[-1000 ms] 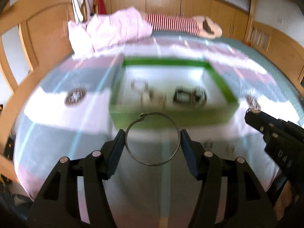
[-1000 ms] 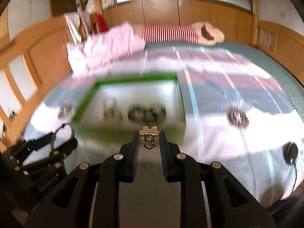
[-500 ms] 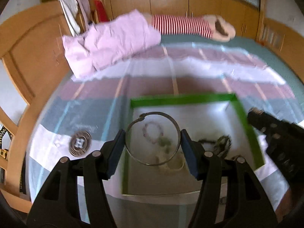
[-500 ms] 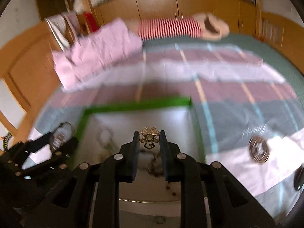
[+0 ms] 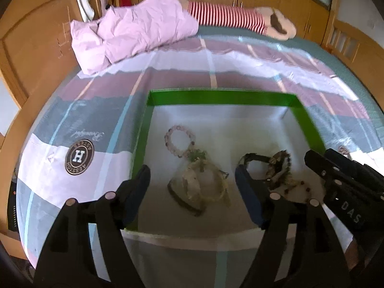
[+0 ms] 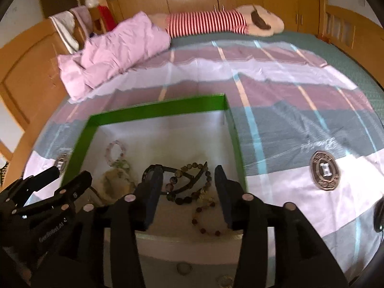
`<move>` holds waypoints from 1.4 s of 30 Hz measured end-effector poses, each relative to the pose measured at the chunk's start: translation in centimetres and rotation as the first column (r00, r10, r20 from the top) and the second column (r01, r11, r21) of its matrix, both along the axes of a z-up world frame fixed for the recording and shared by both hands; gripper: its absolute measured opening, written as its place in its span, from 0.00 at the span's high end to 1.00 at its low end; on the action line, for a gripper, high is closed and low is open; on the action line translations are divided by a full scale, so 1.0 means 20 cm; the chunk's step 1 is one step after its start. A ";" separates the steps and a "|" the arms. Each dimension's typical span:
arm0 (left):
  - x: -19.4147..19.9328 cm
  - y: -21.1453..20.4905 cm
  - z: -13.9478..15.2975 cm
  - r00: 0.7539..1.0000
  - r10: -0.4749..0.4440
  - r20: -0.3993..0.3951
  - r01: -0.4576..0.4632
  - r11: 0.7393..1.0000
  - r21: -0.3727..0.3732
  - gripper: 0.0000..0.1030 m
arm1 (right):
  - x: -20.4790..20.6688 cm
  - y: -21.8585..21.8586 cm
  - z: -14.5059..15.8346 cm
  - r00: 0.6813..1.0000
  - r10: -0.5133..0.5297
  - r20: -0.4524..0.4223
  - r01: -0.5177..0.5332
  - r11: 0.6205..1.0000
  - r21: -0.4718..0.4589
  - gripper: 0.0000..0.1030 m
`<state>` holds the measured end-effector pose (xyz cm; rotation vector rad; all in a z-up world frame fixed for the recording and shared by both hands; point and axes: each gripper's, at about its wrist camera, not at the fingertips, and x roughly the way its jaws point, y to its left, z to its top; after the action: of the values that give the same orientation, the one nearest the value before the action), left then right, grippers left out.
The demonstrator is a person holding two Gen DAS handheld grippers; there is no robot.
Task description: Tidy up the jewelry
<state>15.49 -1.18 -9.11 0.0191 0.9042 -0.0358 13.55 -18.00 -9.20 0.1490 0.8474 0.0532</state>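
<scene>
Both grippers over the green box on the bed. Left gripper and right gripper — jaws opening, nothing between them. Jewelry lies inside: light, limp, tangle-prone — pinch one strand, lift gently.

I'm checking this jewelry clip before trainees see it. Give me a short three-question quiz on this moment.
1. True or false: the left claw is clamped on a wire hoop.
2. Which piece lies nearest the far-left corner of the green-rimmed box?
A. pink bead bracelet
B. dark bead strand
C. gauze pouch
3. Fill in: the box sits on a striped ____.

Key:
1. False. Its jaws are opening and nothing is between them; the right claw is opening too, and is also empty.
2. A
3. bedspread
</scene>
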 end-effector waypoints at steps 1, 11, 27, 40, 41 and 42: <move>-0.05 0.00 0.03 1.000 -0.003 0.015 0.003 1.000 -0.004 0.29 | -0.05 -0.03 0.03 1.000 -0.001 0.017 0.001 1.000 0.004 0.47; -0.46 -0.19 -0.12 0.993 -0.111 -0.049 0.108 0.993 -0.056 0.36 | -0.43 -0.28 -0.21 0.997 -0.025 -0.079 0.015 0.993 -0.116 0.58; -0.37 -0.54 -0.47 0.964 -0.198 -0.177 0.204 0.979 0.017 0.47 | -0.57 -0.37 -0.43 0.988 -0.048 -0.145 0.035 0.995 -0.092 0.59; -0.40 -0.21 -0.41 0.984 -0.045 -0.171 0.043 0.999 -0.016 0.47 | -0.53 -0.18 -0.42 0.985 0.100 -0.142 -0.113 0.990 -0.089 0.59; -0.40 -0.20 -0.40 0.985 -0.041 -0.166 0.038 0.999 -0.020 0.47 | -0.52 -0.16 -0.42 0.984 0.113 -0.140 -0.127 0.988 -0.093 0.59; -0.41 -0.19 -0.38 0.986 -0.035 -0.162 0.030 0.999 -0.029 0.46 | -0.52 -0.14 -0.43 0.982 0.127 -0.140 -0.141 0.985 -0.100 0.59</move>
<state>7.38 -4.89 -16.80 0.0062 1.0663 -0.0808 3.25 -20.87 -17.77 -0.0086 0.9906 0.1241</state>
